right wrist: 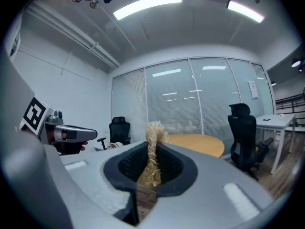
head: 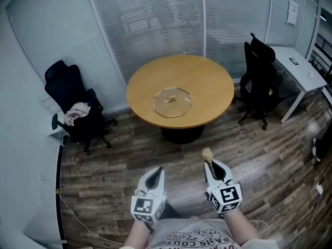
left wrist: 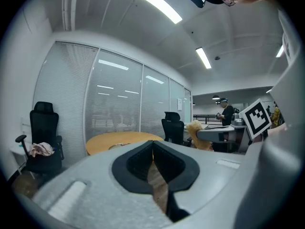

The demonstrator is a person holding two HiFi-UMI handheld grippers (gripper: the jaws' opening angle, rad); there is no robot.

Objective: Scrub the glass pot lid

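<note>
On the table (head: pixel 207 77): lid (head: pixel 172 102) lies flat, knob up, around the middle and a bit toward the person's side. Nothing pins it.
Left gripper (head: pixel 157 171): jaws closed together, nothing between them. Held low in front of the person, well apart from the table.
Right gripper (head: pixel 209 162): clamped on a scrubber (head: pixel 207 153), a tan fibrous bundle. A thin stalk sits in the jaws and a tuft sticks out past the tips. Also well short of the table.
Progress: scrubbing not started, as I read it. No contact with the lid, and the approach comes first.
Risk 1, lid slides: glass on a smooth wood top with no brace. A one-sided scrub push would likely skate it toward the edge, and a drop onto the hard floor could break it.
Cause: the left gripper is closed and empty. It has to open and take the knob or rim, or press down, before the scrubber loads the lid.
Risk 2, scrubber slips: the grip is on a narrow fibrous stalk. Side load could bend the tuft over or drag it out of the jaws.
Risk 3, hard contact: if the tuft folds, the jaw tips may hit glass and scratch or knock the lid.
Risk 4, knob: it stands proud at the centre, so a fast sweep could catch it and spin the lid.
Surroundings: chairs (head: pixel 259 71) flank the table, none in the direct path. A cable (head: pixel 78 219) lies on the floor at the left, off the line of approach.
</note>
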